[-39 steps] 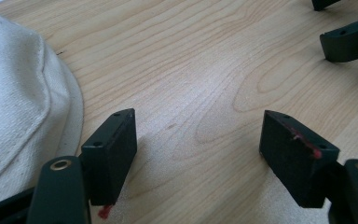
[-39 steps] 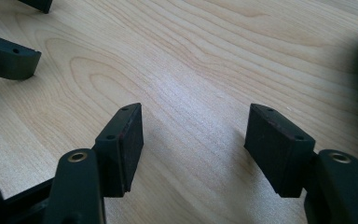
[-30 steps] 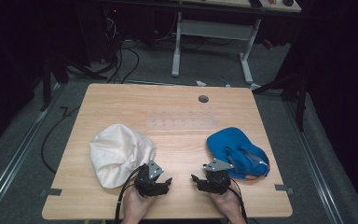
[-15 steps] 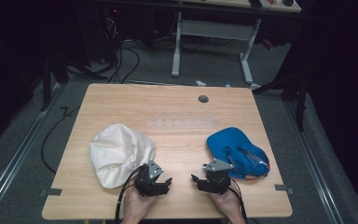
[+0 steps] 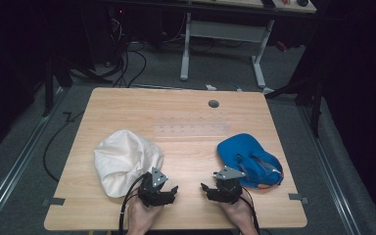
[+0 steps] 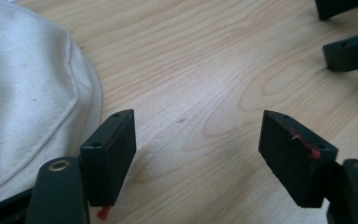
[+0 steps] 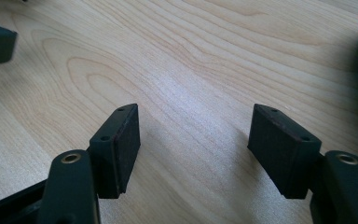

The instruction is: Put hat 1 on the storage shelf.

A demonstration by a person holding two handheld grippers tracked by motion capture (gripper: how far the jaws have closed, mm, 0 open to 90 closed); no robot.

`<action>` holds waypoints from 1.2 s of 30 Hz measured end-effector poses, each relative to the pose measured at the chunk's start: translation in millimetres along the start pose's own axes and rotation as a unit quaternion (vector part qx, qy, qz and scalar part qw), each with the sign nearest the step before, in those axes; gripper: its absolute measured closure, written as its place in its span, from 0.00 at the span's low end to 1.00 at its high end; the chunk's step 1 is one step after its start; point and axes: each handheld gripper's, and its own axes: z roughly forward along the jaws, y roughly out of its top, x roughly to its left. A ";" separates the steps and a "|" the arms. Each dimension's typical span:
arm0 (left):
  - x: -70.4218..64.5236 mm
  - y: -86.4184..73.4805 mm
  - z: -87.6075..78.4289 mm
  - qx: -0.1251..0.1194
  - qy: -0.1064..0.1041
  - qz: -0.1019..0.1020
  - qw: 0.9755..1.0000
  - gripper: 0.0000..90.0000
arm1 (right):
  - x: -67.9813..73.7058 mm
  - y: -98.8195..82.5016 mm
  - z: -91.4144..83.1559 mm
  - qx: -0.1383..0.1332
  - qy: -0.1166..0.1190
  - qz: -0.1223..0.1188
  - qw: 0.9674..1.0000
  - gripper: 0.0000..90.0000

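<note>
Fingers on both my hands stand apart with nothing between them: left fingers (image 5: 170, 190), right fingers (image 5: 206, 188), low over the tabletop (image 5: 186, 122). White hat (image 5: 125, 160) lies at ten o'clock just beside my left, blue cap (image 5: 247, 155) at two o'clock beside my right. Neither is grasped yet; all the handling is left.

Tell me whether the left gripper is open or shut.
Open: the left gripper has its jaws wide apart, bare table between them.

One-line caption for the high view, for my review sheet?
Open left gripper beside white hat, open right gripper beside blue cap.
</note>
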 end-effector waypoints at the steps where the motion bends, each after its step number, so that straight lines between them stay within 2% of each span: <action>1: -2.8 4.0 -4.4 -0.003 -0.004 -0.007 1.000 0.30 | 0.0 0.0 0.0 0.000 0.000 0.000 1.000 0.38; 4: -6.5 9.3 -11.3 -0.012 -0.002 -0.007 1.000 0.29 | 0.1 0.0 0.1 -0.001 0.000 0.000 1.000 0.38; 9: -8.9 23.9 -25.1 -0.032 0.000 -0.018 0.999 0.26 | 0.0 -0.1 0.1 -0.001 0.000 0.000 1.000 0.38; 15: -6.5 46.8 -43.0 -0.068 0.025 -0.017 0.997 0.22 | 0.1 0.0 0.1 -0.001 0.000 0.000 1.000 0.38; 17: 0.4 57.2 -50.9 -0.085 0.044 -0.025 0.995 0.20 | 0.1 0.0 0.1 -0.001 0.000 0.000 1.000 0.38; 18: 0.4 57.2 -50.9 -0.085 0.044 -0.025 0.995 0.20 | 0.1 0.0 0.1 -0.001 0.000 0.000 1.000 0.38; 19: 3.8 60.6 -53.4 -0.091 0.051 -0.032 0.994 0.20 | 0.0 0.0 0.1 -0.001 0.000 0.000 1.000 0.38; 20: 7.8 63.6 -55.6 -0.097 0.059 -0.038 0.993 0.19 | 0.1 0.0 0.1 -0.001 0.000 0.000 1.000 0.38; 21: 17.0 68.0 -58.7 -0.103 0.079 -0.049 0.990 0.18 | 0.1 0.0 0.1 -0.001 0.000 0.000 1.000 0.38; 22: 17.0 68.0 -58.7 -0.103 0.079 -0.049 0.990 0.18 | 0.1 0.0 0.1 -0.001 0.000 0.000 1.000 0.38; 23: 26.1 71.2 -61.5 -0.108 0.096 -0.060 0.988 0.17 | 0.1 0.0 0.2 -0.001 0.000 0.000 1.000 0.38; 24: 26.1 71.2 -61.5 -0.108 0.096 -0.060 0.988 0.17 | 0.1 0.0 0.2 -0.001 0.000 0.000 1.000 0.38; 27: 38.5 74.4 -65.1 -0.119 0.117 -0.081 0.983 0.17 | 0.1 0.0 0.1 -0.001 0.000 0.000 1.000 0.38; 29: 44.5 74.9 -64.9 -0.120 0.124 -0.094 0.981 0.17 | 0.1 0.0 0.1 -0.001 0.000 0.000 1.000 0.38; 30: 52.0 74.3 -62.6 -0.118 0.132 -0.105 0.979 0.17 | 0.1 0.0 0.1 -0.001 0.000 0.000 1.000 0.38; 31: 52.0 74.3 -62.6 -0.118 0.132 -0.105 0.979 0.17 | 0.1 0.0 0.1 -0.001 0.000 0.000 1.000 0.38; 33: 62.4 72.3 -56.7 -0.109 0.142 -0.116 0.977 0.17 | 0.1 0.0 0.1 -0.001 0.000 0.000 1.000 0.38; 36: 66.2 71.0 -52.4 -0.105 0.146 -0.121 0.976 0.16 | 0.1 0.0 0.1 -0.001 0.000 0.000 1.000 0.38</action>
